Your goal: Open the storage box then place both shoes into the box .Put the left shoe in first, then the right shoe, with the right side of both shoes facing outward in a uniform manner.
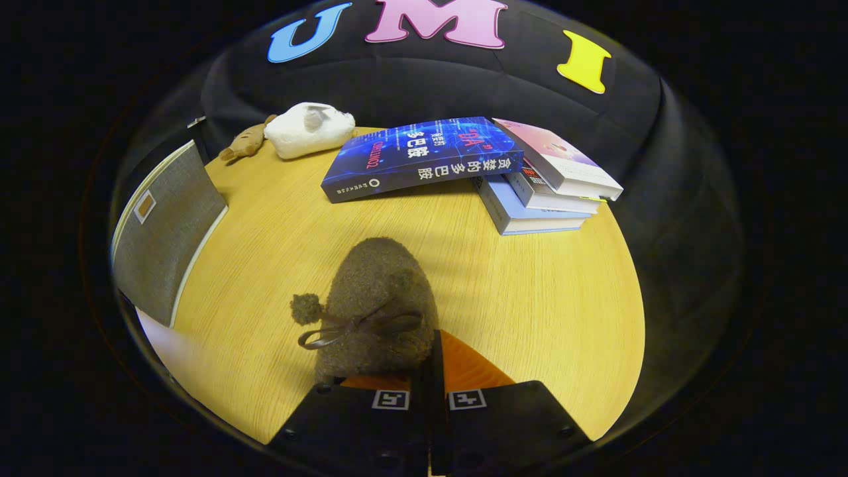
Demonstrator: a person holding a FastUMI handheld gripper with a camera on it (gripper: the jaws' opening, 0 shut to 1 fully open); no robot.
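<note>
My claw [429, 371] is pressed together, pinching the rear edge of the brown fuzzy shoe [374, 301] above the wooden bench [530, 298]. The grey storage box [165, 232] stands to the left. Stacked books [464, 165] lie beyond.

Gripper [429, 371] fingers closed on the fuzzy brown shoe [377, 298] above the table [530, 291]

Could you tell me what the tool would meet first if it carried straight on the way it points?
The tool, closed on the fuzzy brown shoe, would probably reach the leaning blue book first; depth is unclear.
</note>
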